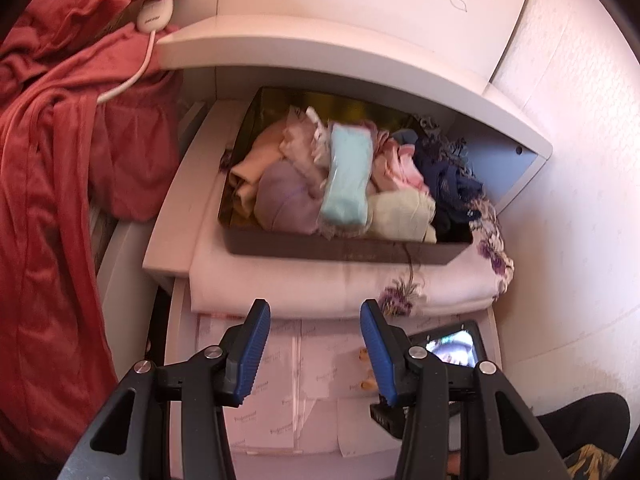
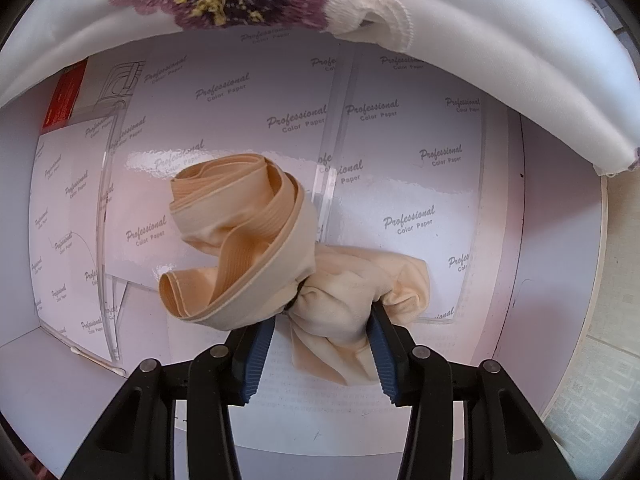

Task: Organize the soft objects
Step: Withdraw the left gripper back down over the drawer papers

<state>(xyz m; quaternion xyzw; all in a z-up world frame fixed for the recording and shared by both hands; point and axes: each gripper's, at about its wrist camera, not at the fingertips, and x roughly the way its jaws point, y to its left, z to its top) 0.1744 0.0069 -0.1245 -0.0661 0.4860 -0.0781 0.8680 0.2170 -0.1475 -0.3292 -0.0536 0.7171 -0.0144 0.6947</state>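
A dark box (image 1: 344, 250) holds several folded soft garments, among them a light blue one (image 1: 347, 178), a lilac one (image 1: 280, 198), a cream one (image 1: 400, 210) and a navy lace one (image 1: 452, 178). The box rests on a folded white floral cloth (image 1: 320, 284) on a shelf. My left gripper (image 1: 315, 324) is open and empty in front of the cloth, below the box. My right gripper (image 2: 324, 320) holds a crumpled peach garment (image 2: 256, 236) between its blue pads, above a lower shelf lined with printed paper sheets (image 2: 400, 184).
A red blanket (image 1: 52, 200) hangs at the left with a white corded device (image 1: 155, 16) on it. The white shelf top (image 1: 360, 60) overhangs the box. The white floral cloth (image 2: 460, 40) hangs over the lower shelf. A small screen (image 1: 452, 346) lies at lower right.
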